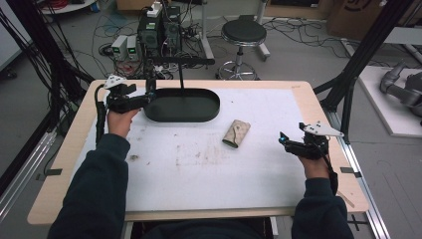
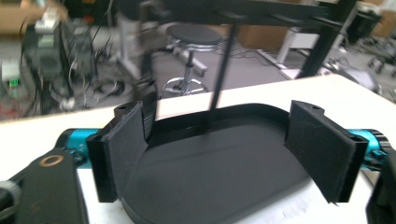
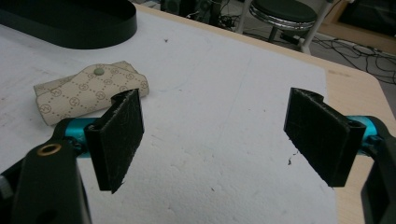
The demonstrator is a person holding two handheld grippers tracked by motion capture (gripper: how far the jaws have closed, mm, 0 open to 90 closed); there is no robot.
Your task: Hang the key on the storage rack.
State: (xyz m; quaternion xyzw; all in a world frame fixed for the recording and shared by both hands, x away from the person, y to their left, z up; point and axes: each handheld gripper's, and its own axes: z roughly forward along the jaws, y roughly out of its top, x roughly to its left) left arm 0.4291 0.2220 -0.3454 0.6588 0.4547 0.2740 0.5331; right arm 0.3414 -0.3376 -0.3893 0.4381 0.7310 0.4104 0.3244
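A beige patterned key pouch (image 1: 236,134) lies on the white mat near the middle; in the right gripper view the pouch (image 3: 88,91) shows a snap button and sits beyond the left jaw. My right gripper (image 1: 284,140) hovers to the pouch's right, open (image 3: 215,140), nothing between its jaws. A black oval tray (image 1: 182,105) rests at the back of the mat, empty. My left gripper (image 1: 147,97) is at the tray's left end, open (image 2: 224,154), jaws standing wide over the tray (image 2: 210,172) floor.
The white mat (image 1: 199,164) covers a wooden table (image 1: 318,107). A thin black post (image 1: 181,74) rises behind the tray. A round stool (image 1: 243,34), cables and power units stand on the floor beyond the table.
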